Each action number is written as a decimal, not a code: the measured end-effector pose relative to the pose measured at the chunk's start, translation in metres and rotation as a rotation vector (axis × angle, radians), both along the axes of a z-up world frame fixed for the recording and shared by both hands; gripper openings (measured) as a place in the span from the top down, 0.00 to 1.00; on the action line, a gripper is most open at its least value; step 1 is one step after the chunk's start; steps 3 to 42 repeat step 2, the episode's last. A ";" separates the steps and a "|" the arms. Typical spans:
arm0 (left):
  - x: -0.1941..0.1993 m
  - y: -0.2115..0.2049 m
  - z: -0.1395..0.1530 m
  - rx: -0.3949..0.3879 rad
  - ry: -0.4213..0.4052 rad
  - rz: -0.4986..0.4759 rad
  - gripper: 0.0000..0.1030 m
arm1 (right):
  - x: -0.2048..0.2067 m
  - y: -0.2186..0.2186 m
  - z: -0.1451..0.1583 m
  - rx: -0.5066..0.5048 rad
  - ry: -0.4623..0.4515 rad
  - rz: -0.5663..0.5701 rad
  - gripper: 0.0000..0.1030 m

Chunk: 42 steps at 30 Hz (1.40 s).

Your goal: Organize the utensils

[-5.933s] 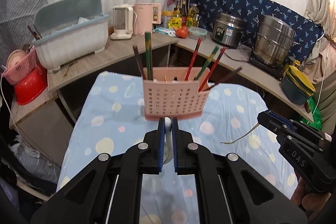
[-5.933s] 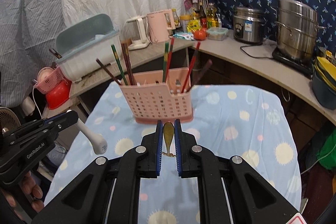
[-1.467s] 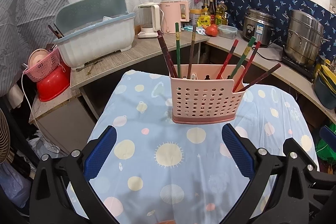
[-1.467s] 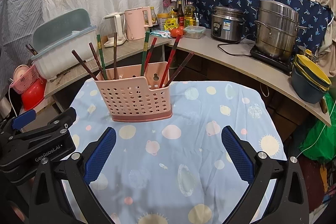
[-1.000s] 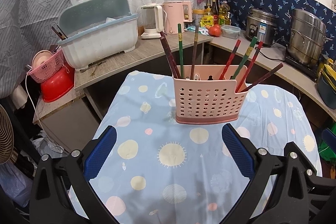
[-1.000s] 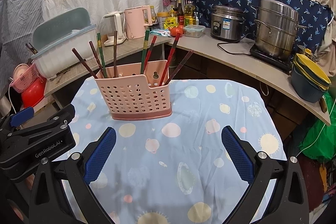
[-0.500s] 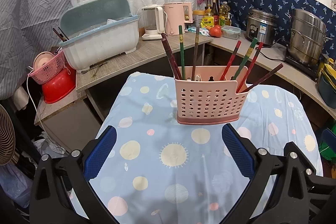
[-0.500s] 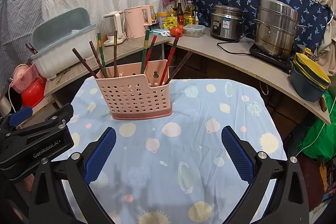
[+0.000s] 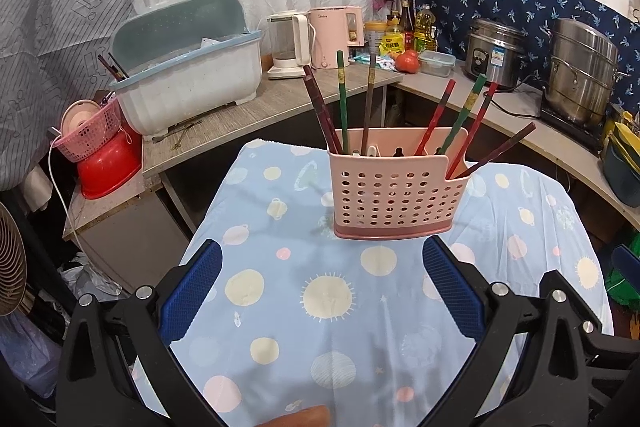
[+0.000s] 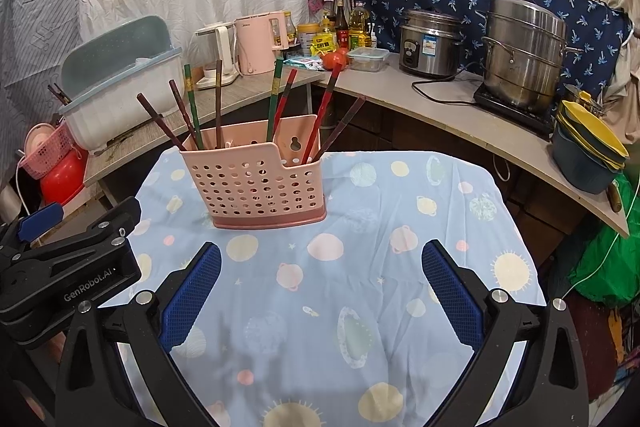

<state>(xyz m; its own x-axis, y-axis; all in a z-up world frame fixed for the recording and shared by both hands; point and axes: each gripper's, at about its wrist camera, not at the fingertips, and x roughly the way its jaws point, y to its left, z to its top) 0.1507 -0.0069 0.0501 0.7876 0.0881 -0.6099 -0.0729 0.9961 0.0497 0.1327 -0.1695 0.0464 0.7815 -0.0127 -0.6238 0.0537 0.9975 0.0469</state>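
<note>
Table [image 9: 256, 327] covered with light blue cloth printed with suns and planets, a few wrinkles. Pink perforated utensil caddy [image 9: 394, 193] stands upright toward the far middle of the cloth, chopsticks [image 9: 342, 107] sticking out: dark, green and brown ones at its left end, red, green and dark ones leaning right at the other end. Something white pokes just above the rim in the middle; can't tell what.

Left gripper [image 9: 320, 291] spread wide, nothing between the blue pads, held over the near part of the cloth, well short of the caddy. Right gripper [image 10: 320, 291] likewise spread wide and empty, caddy [image 10: 256, 183] ahead and left of it.

Room: wrinkled white sheeting on the back wall, L-shaped counter [image 10: 440, 103] behind the table. On it a lidded dish rack [image 9: 188, 83], pink kettle [image 9: 336, 35], rice cooker [image 10: 430, 43], steel stacked steamer pot [image 10: 524, 55], stacked bowls [image 10: 588, 151] at the right end. Red basin [image 9: 108, 167] with a pink basket on a low shelf at left.
</note>
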 end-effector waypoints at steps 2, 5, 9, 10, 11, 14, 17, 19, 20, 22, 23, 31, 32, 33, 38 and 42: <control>0.000 0.000 0.000 -0.003 0.002 -0.002 0.07 | 0.000 0.000 0.000 -0.004 0.001 -0.001 0.06; 0.000 0.000 0.000 -0.003 0.002 -0.002 0.07 | 0.000 0.000 0.000 -0.004 0.001 -0.001 0.06; 0.000 0.000 0.000 -0.003 0.002 -0.002 0.07 | 0.000 0.000 0.000 -0.004 0.001 -0.001 0.06; 0.000 0.000 0.000 -0.003 0.002 -0.002 0.07 | 0.000 0.000 0.000 -0.004 0.001 -0.001 0.06; 0.000 0.000 0.000 -0.003 0.002 -0.002 0.07 | 0.000 0.000 0.000 -0.004 0.001 -0.001 0.06; 0.000 0.000 0.000 -0.003 0.002 -0.002 0.07 | 0.000 0.000 0.000 -0.004 0.001 -0.001 0.06; 0.000 0.000 0.000 -0.003 0.002 -0.002 0.07 | 0.000 0.000 0.000 -0.004 0.001 -0.001 0.06; 0.000 0.000 0.000 -0.003 0.002 -0.002 0.07 | 0.000 0.000 0.000 -0.004 0.001 -0.001 0.06; 0.000 0.000 0.000 -0.003 0.002 -0.002 0.07 | 0.000 0.000 0.000 -0.004 0.001 -0.001 0.06; 0.000 0.000 0.000 -0.003 0.002 -0.002 0.07 | 0.000 0.000 0.000 -0.004 0.001 -0.001 0.06; 0.000 0.000 0.000 -0.003 0.002 -0.002 0.07 | 0.000 0.000 0.000 -0.004 0.001 -0.001 0.06; 0.000 0.000 0.000 -0.003 0.002 -0.002 0.07 | 0.000 0.000 0.000 -0.004 0.001 -0.001 0.06; 0.000 0.000 0.000 -0.003 0.002 -0.002 0.07 | 0.000 0.000 0.000 -0.004 0.001 -0.001 0.06; 0.000 0.000 0.000 -0.003 0.002 -0.002 0.07 | 0.000 0.000 0.000 -0.004 0.001 -0.001 0.06; 0.000 0.000 0.000 -0.003 0.002 -0.002 0.07 | 0.000 0.000 0.000 -0.004 0.001 -0.001 0.06; 0.000 0.000 0.000 -0.003 0.002 -0.002 0.07 | 0.000 0.000 0.000 -0.004 0.001 -0.001 0.06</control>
